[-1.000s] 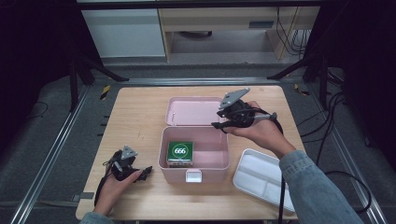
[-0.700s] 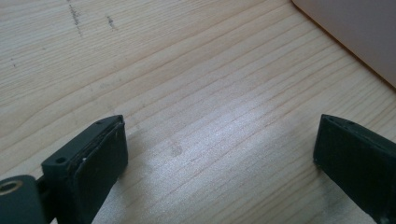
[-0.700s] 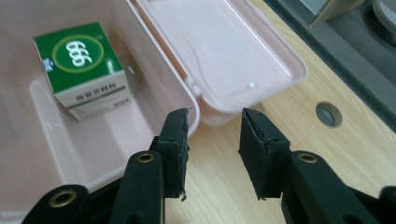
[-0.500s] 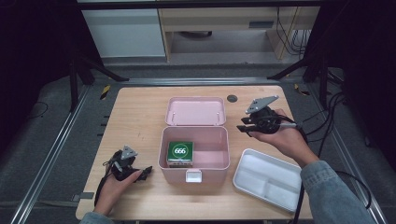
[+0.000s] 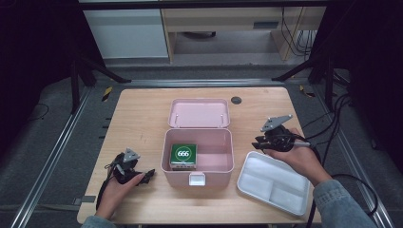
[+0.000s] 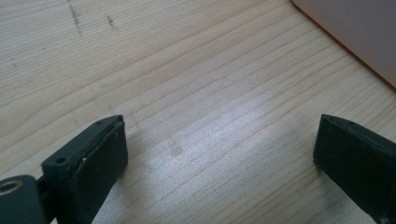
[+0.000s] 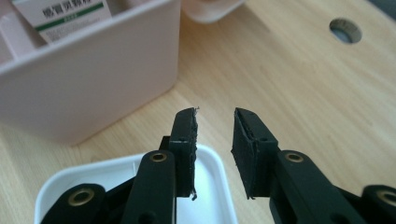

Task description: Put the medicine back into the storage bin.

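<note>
An open pink box (image 5: pixel 223 164) stands mid-table with its lid (image 5: pixel 198 113) laid back. A green packet marked 666 (image 5: pixel 183 156) lies inside it at the left. My right gripper (image 5: pixel 257 141) hovers over the far left corner of a white divided tray (image 5: pixel 275 183), right of the box. In the right gripper view its jaws (image 7: pixel 215 126) stand a narrow gap apart with nothing between them. They have just been closing. My left gripper (image 5: pixel 148 174) rests on the table left of the box, its jaws (image 6: pixel 219 154) wide open over bare wood.
The pink box wall (image 7: pixel 93 79) rises just ahead and left of the right jaws, with the tray corner (image 7: pixel 107 184) under them. A round cable hole (image 5: pixel 236 100) sits near the table's far edge. Cables trail off the right side.
My right hand has moved from over the box's lid to the right and down, to the white tray's far corner. The left hand has stayed put.
</note>
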